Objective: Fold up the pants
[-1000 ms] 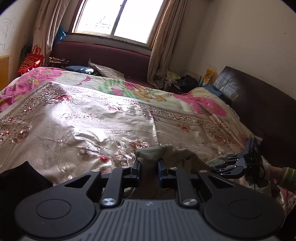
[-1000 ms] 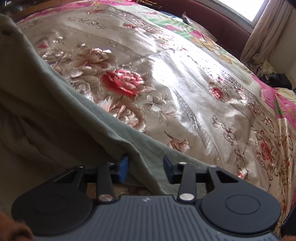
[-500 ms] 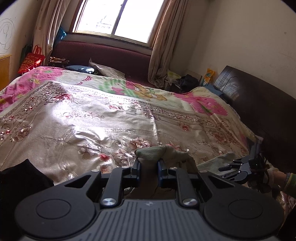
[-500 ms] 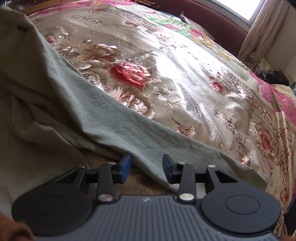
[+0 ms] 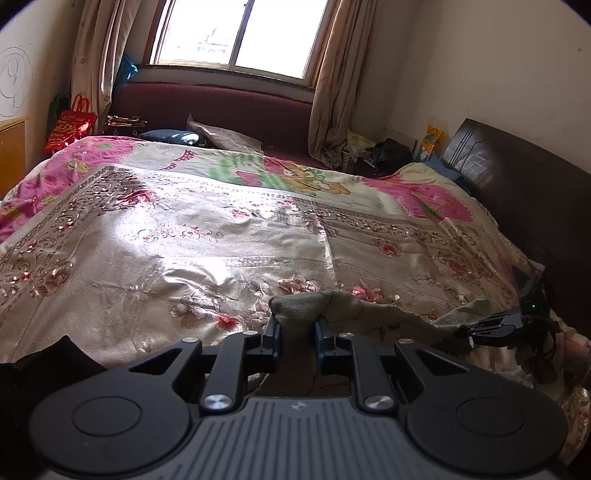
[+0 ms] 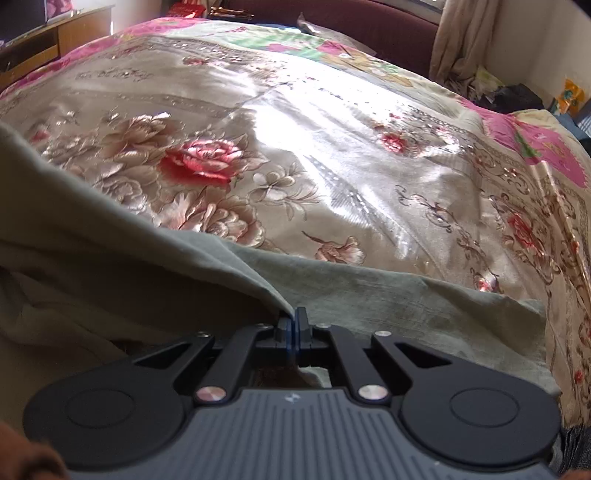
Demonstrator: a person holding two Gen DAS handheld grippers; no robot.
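Left wrist view: low over the near edge of the bed [image 5: 229, 236], facing across its shiny floral satin bedspread toward the bright window [image 5: 236, 33] and the maroon padded bench [image 5: 221, 107].
Right wrist view: closer to the covers, tilted steeply down, facing the same way.
Nearness: grey-green cotton pants [image 6: 110, 251] fill the right view's foreground.
Shared: bedspread, pants, beige curtain [image 6: 461, 40].

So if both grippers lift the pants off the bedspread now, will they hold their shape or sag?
Probably sag: the pants drape in soft folds and bunch up where the left gripper pinches them. They look thin, so likely light. The right gripper, which has just closed, seems to hold only a thin edge, and the bedspread looks glossy, so the cloth may slide.
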